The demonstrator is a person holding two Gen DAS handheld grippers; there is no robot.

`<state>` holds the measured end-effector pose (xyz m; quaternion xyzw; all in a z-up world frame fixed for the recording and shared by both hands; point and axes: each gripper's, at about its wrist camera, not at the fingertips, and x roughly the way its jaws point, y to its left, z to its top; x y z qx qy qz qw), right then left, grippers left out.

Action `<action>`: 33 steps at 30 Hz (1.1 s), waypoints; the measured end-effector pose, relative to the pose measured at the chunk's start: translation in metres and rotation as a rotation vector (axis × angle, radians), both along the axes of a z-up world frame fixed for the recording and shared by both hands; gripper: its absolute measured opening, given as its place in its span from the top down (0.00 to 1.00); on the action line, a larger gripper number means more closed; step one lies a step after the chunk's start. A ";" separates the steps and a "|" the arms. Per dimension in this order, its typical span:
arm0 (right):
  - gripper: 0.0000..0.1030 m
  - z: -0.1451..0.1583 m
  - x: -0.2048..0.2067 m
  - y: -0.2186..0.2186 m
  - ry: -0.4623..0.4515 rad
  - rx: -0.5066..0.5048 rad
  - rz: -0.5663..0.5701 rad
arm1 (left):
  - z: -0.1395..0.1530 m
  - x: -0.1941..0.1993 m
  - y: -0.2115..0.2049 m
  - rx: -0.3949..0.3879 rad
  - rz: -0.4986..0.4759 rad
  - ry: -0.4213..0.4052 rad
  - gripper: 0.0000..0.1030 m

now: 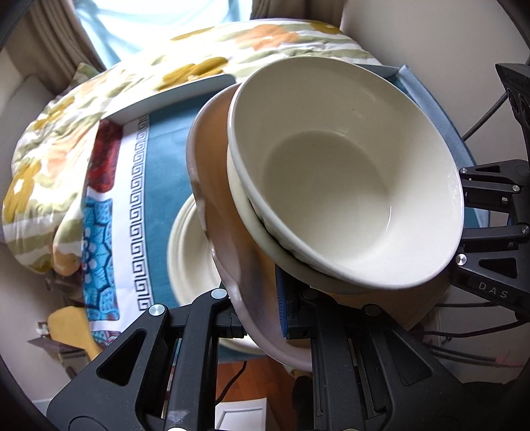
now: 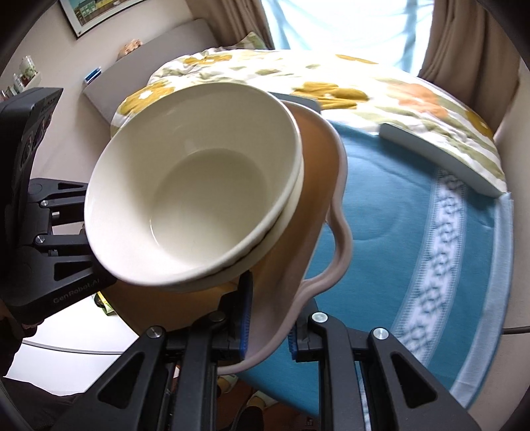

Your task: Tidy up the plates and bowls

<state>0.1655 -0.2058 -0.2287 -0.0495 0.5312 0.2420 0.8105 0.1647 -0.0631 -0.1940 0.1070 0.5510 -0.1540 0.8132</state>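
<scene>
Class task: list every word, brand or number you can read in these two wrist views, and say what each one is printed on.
"DAS": on the black body of the right gripper, seen from the left wrist; the lettering may run on out of view.
"GenRobot.AI": on the black body of the left gripper, seen from the right wrist.
Framed picture on the wall: any lettering is too small to read.
Bowls and plate: no text visible.

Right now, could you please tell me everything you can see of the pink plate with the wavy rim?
The pink plate looks like glazed ceramic, with a pale pink scalloped rim and an orange-tan inside. It is lifted off the blue cloth and tilted. The left gripper is shut on one side of its rim, the right gripper on the other. Two nested cream bowls rest inside it. A cream plate lies on the cloth below.
</scene>
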 end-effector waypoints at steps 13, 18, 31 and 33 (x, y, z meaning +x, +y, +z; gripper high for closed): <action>0.84 -0.040 0.001 0.051 0.070 -0.036 -0.066 | -0.049 0.005 0.045 -0.036 -0.027 0.068 0.90; 0.84 -0.048 0.001 0.056 0.068 -0.057 -0.090 | -0.057 0.008 0.046 -0.054 -0.038 0.088 0.90; 0.84 -0.049 -0.003 0.052 0.077 -0.072 -0.157 | -0.062 0.009 0.045 -0.050 -0.047 0.085 0.90; 0.84 -0.049 -0.002 0.051 0.081 -0.069 -0.162 | -0.061 0.009 0.044 -0.044 -0.045 0.087 0.90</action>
